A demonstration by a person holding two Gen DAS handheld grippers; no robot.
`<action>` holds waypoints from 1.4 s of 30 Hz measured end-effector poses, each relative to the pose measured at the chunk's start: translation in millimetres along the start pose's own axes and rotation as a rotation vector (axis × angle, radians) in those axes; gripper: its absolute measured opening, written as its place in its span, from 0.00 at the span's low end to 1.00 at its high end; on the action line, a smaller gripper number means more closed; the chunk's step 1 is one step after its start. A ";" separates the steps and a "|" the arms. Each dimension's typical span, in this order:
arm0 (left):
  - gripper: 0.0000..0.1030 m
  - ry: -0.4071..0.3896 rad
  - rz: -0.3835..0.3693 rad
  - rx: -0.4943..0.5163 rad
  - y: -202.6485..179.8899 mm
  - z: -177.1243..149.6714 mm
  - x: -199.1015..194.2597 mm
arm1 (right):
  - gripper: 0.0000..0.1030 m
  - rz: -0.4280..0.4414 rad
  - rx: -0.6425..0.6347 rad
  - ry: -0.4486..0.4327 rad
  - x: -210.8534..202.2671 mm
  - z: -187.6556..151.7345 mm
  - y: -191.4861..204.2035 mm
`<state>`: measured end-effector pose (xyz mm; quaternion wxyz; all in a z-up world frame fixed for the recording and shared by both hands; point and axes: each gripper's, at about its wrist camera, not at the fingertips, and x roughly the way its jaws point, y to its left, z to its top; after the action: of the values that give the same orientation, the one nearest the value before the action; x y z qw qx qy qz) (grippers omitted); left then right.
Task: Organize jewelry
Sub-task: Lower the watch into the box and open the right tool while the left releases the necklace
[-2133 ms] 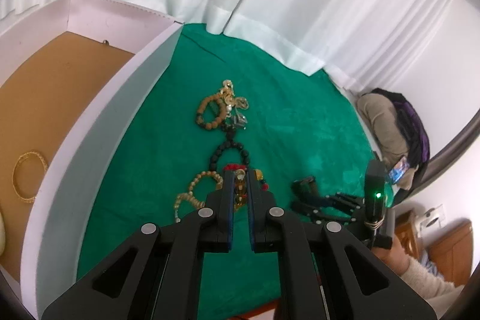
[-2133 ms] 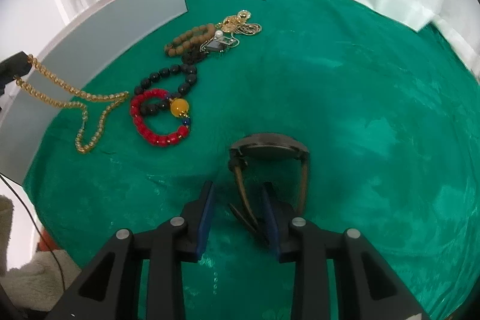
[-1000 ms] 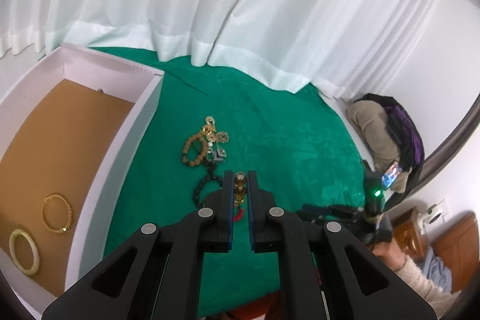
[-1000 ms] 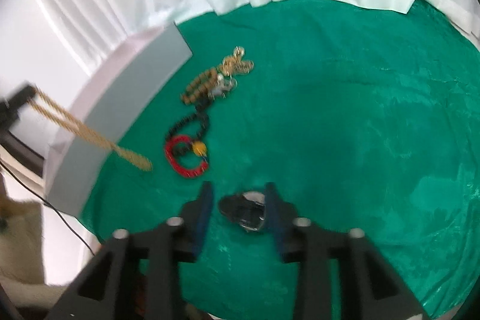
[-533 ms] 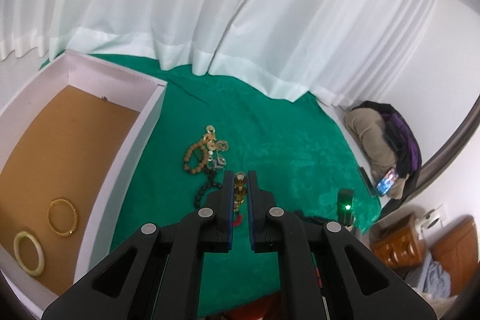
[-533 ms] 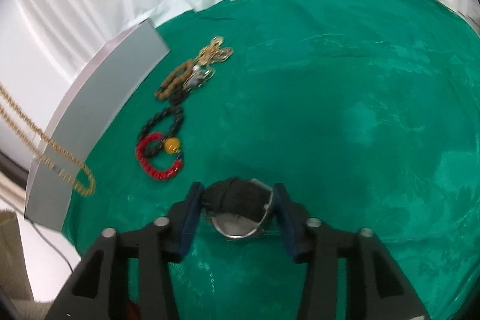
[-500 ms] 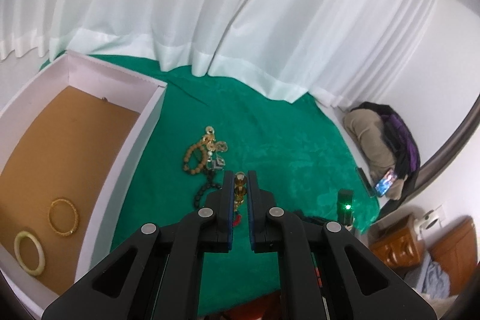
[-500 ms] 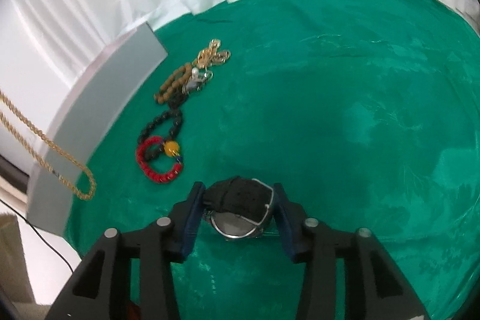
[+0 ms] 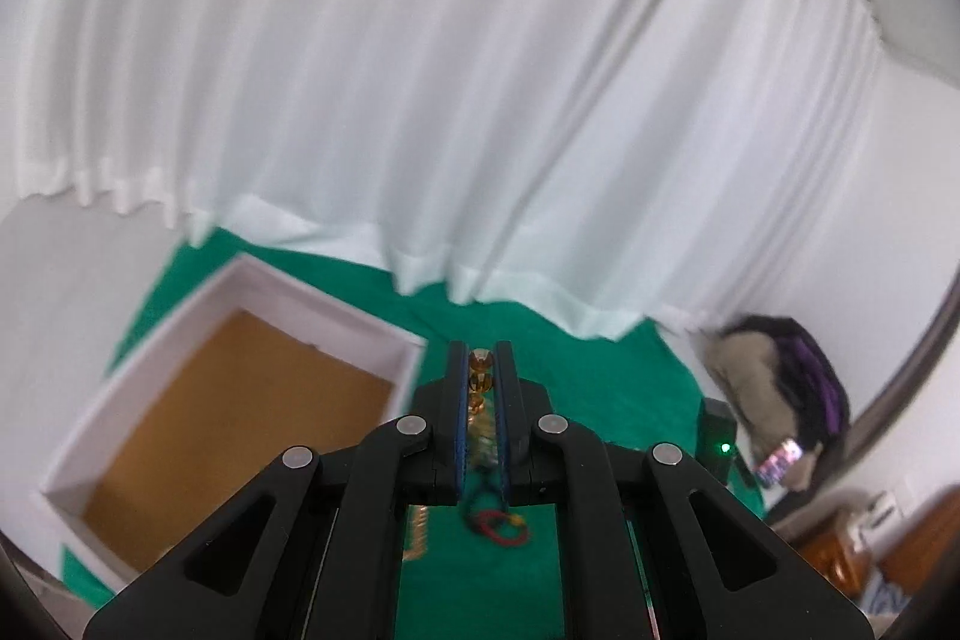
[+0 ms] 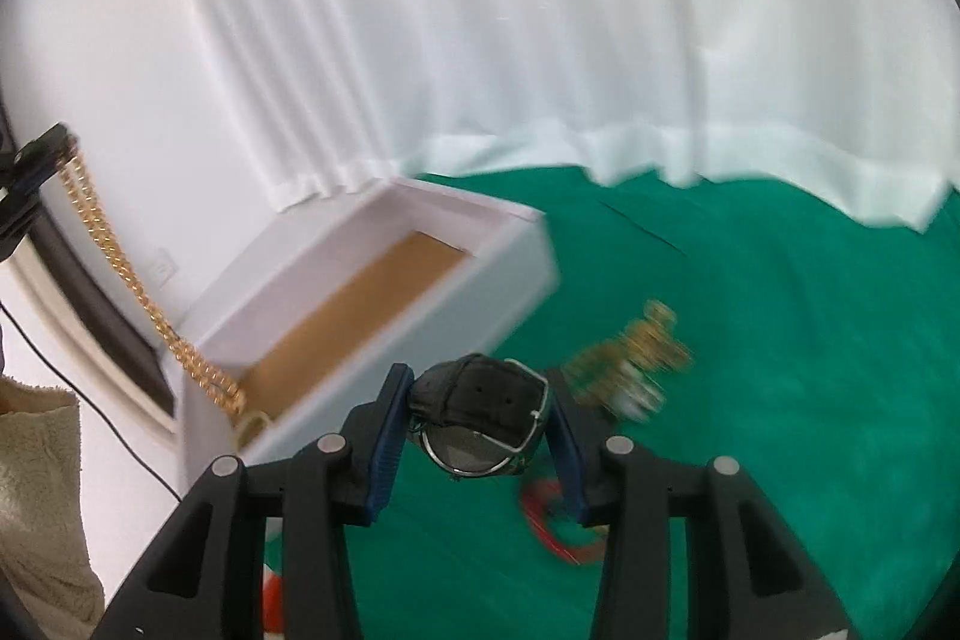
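Note:
My left gripper (image 9: 481, 358) is shut on an amber bead necklace (image 9: 479, 375) and holds it high above the green cloth. In the right wrist view the left gripper (image 10: 45, 148) shows at the far left, and the necklace (image 10: 120, 259) hangs from it down to the near corner of the white box (image 10: 384, 322). My right gripper (image 10: 477, 388) is shut on a black-strapped watch (image 10: 480, 412), held in the air beside the box. The box (image 9: 198, 388) has a brown floor.
A red bead bracelet (image 9: 498, 526) lies on the green cloth (image 9: 600, 382), and also shows in the right wrist view (image 10: 558, 526). A blurred heap of gold and brown jewelry (image 10: 630, 352) lies right of the box. White curtains hang behind. A bag (image 9: 774, 382) sits at the far right.
Both grippers have risen and tilted up, so the curtain fills more of each view. The right gripper has carried the watch left, nearer the box. The necklace now hangs at the box's near corner.

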<state>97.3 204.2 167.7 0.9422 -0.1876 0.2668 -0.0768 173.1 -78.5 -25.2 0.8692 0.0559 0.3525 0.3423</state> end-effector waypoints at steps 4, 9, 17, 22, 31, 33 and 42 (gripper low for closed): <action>0.05 -0.006 0.116 -0.039 46.4 11.1 4.4 | 0.42 0.055 -0.064 0.021 39.7 29.1 49.3; 0.05 0.019 0.242 -0.123 111.0 -1.6 16.2 | 0.42 0.101 -0.156 0.086 111.3 55.5 111.3; 0.05 0.100 0.404 -0.225 195.8 -42.3 45.3 | 0.42 0.077 -0.251 0.225 212.2 48.0 162.0; 0.05 0.162 0.459 -0.261 224.0 -73.9 63.0 | 0.42 0.031 -0.313 0.285 246.7 28.9 176.7; 0.41 0.213 0.537 -0.257 233.7 -113.3 75.3 | 0.71 0.016 -0.335 0.306 254.7 13.2 183.8; 0.75 0.191 0.571 -0.248 227.6 -115.1 70.7 | 0.76 0.011 -0.338 0.274 241.0 14.4 183.0; 0.97 0.047 0.679 -0.035 144.1 -129.4 52.5 | 0.88 -0.050 -0.382 0.133 152.4 3.9 167.9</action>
<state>79.4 283.2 -16.0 0.9043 -0.1022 0.3370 0.2414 161.2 146.2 -53.0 0.8471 -0.1415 0.3390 0.3840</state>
